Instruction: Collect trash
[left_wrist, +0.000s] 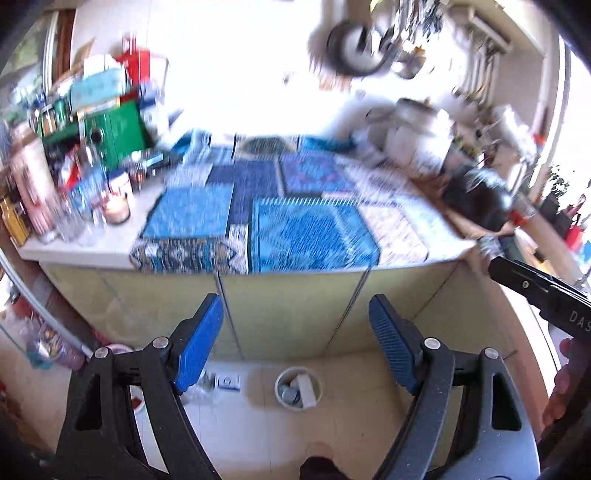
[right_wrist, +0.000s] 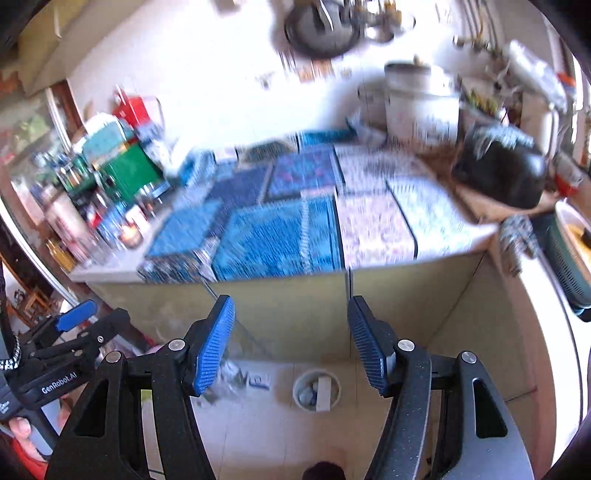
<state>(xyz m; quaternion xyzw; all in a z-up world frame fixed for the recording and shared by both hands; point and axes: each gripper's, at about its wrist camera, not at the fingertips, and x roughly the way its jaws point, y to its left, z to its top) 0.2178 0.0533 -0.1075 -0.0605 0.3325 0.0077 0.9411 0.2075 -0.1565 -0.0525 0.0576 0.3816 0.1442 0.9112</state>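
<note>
Both views are blurred by motion. On the tiled floor in front of the counter stands a small round white bin (left_wrist: 297, 388) (right_wrist: 316, 390) with several pieces of trash inside. A crumpled wrapper and a small white and blue packet (left_wrist: 227, 382) (right_wrist: 258, 380) lie on the floor to its left. My left gripper (left_wrist: 295, 321) hangs high above the floor, open and empty. My right gripper (right_wrist: 291, 328) is likewise open with nothing between its pads. The left gripper (right_wrist: 75, 319) also shows at the left edge of the right wrist view.
A counter with yellow-green cupboard doors (left_wrist: 288, 310) carries a blue patchwork cloth (left_wrist: 280, 218) (right_wrist: 280, 229). Jars, bottles and a green box (left_wrist: 118, 129) crowd its left end. A white bucket (right_wrist: 421, 107) and a black bag (right_wrist: 498, 173) sit at its right end.
</note>
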